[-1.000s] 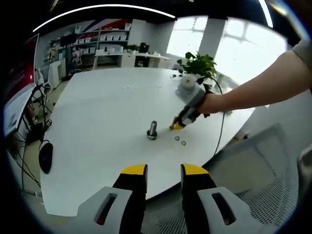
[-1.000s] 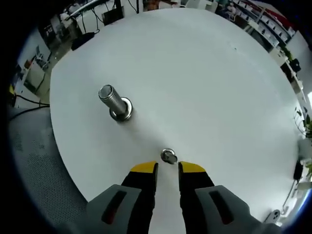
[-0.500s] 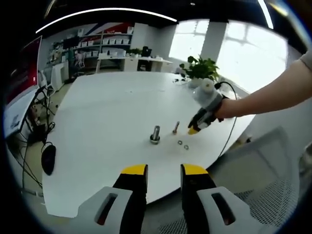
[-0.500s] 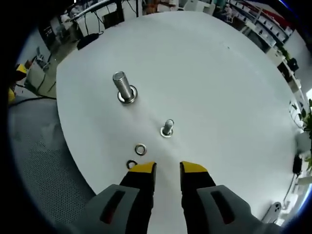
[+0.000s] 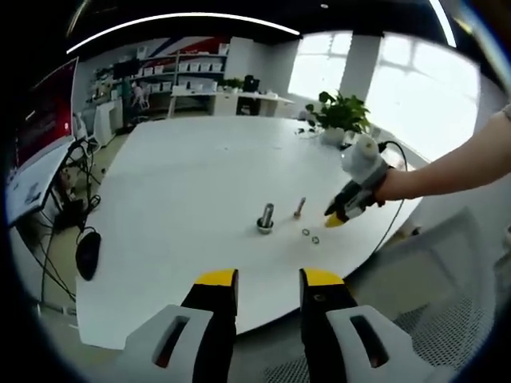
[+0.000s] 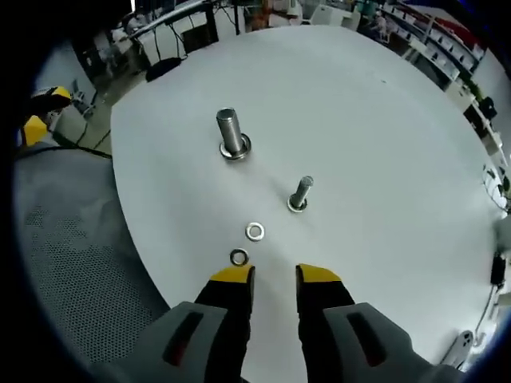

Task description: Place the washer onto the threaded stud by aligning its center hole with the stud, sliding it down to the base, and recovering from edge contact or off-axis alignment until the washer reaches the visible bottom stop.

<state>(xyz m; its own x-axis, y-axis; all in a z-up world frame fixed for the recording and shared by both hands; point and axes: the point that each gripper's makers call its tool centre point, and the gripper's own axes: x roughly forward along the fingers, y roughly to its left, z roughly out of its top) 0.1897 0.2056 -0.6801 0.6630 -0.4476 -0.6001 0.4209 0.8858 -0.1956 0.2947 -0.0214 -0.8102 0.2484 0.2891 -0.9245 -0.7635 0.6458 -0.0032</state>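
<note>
Left gripper view: a computer mouse (image 5: 88, 252) is seen at the far left, below the edge of the white desk (image 5: 184, 183). The left hand-held gripper (image 5: 267, 281) is held off the desk's near edge, its yellow-tipped jaws apart with nothing between them. Near the middle of the desk a large threaded stud (image 5: 265, 219) stands upright, with a thinner stud (image 5: 299, 208) just to its right. Two washers lie flat beside them, and the right hand-held gripper (image 5: 334, 219), gripped by a person's hand (image 5: 383, 182), is held just above the desk near them. A potted plant (image 5: 342, 114) is set at the far edge.

In the right gripper view, the large stud is at upper left. A dark washer (image 6: 239, 257) lies just ahead of the gripper's left jaw, and a bright washer (image 6: 255, 232) lies beyond it, apart from it. The thin stud stands right of these. The right hand-held gripper's jaws are parted and empty.
</note>
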